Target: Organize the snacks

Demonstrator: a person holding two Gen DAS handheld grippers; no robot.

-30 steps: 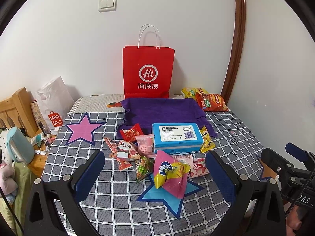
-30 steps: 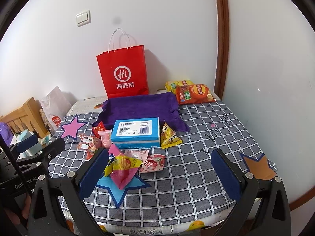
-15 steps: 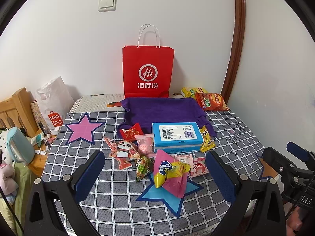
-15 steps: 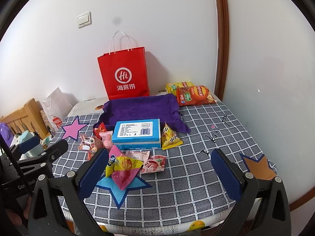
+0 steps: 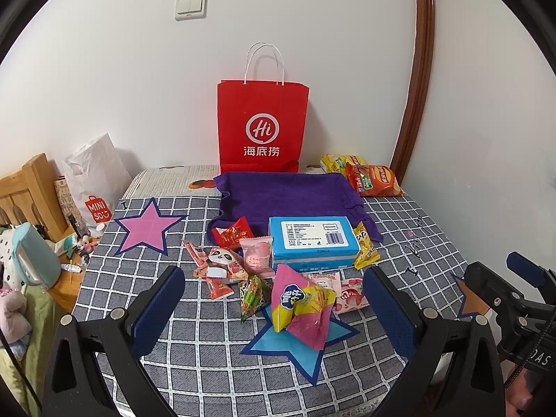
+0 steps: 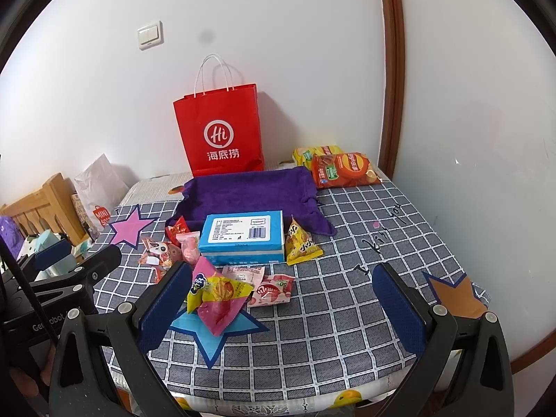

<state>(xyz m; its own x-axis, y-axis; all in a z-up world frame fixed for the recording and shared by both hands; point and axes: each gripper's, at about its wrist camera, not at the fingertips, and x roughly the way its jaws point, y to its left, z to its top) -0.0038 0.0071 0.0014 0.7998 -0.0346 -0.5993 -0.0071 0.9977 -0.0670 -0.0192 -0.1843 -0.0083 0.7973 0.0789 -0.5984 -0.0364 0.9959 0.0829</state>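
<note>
white wall (image 5: 104,69) | light switch (image 5: 190,6) | brown door frame (image 5: 418,87) | wooden headboard (image 5: 27,191)

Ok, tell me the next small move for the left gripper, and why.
Probably ease the left gripper forward and down onto the pink-and-yellow snack packet lying on the blue star. Its jaws are open and empty, and that packet sits nearest, centred between them.

Red paper bag (image 5: 262,125), purple towel (image 5: 288,198), grey-and-white checked tablecloth (image 5: 208,347), blue box (image 5: 312,238)

glossy plastic snack packets (image 5: 302,309), matt red paper bag (image 5: 262,123), fuzzy purple cloth (image 5: 288,196), checked fabric tablecloth (image 6: 347,312).
</note>
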